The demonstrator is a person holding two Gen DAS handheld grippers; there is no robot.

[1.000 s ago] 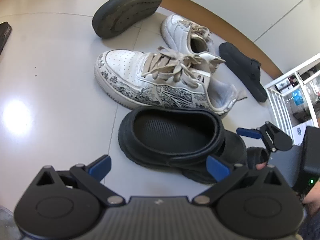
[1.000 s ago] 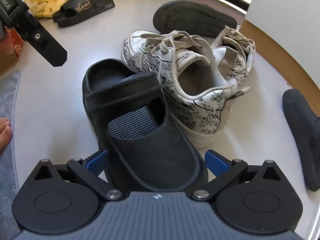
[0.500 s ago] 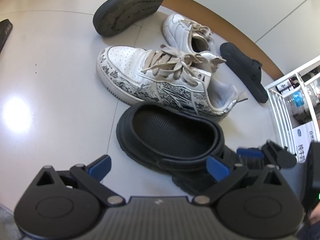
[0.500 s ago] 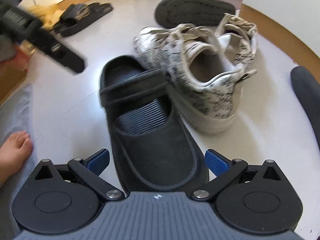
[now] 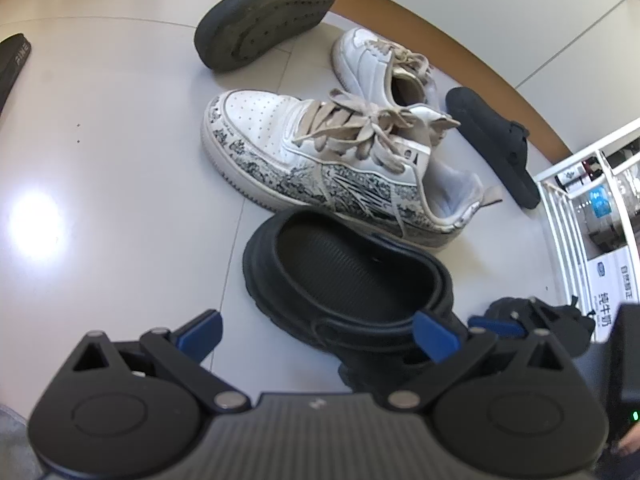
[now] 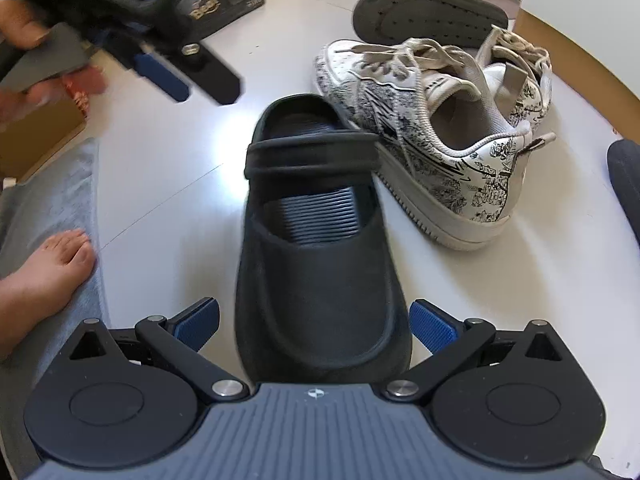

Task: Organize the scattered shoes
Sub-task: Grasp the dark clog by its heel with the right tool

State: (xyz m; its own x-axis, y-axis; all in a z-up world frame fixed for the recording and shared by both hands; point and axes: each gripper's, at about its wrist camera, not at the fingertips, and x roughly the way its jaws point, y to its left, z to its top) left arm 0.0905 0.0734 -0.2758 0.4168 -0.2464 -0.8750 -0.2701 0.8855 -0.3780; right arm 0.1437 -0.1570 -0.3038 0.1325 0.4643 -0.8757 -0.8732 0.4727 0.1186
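Both claws spread wide over one black rubber clog (image 6: 320,248) on the pale tiled floor (image 5: 100,160).

Right gripper (image 6: 316,322): blue pads wide apart, flanking the clog's toe, contact not clear. Left gripper (image 5: 316,330): equally wide, empty, above the clog's heel end. Clog touches a white lace-up sneaker with black ink-style print (image 5: 320,160); its mate (image 5: 376,64) lies just behind. A dark overturned clog, sole up (image 5: 264,20), farther back. A black slide sandal (image 5: 496,144) near the white wire rack (image 5: 560,216). Bare foot (image 6: 44,268) on grey mat (image 6: 52,200).
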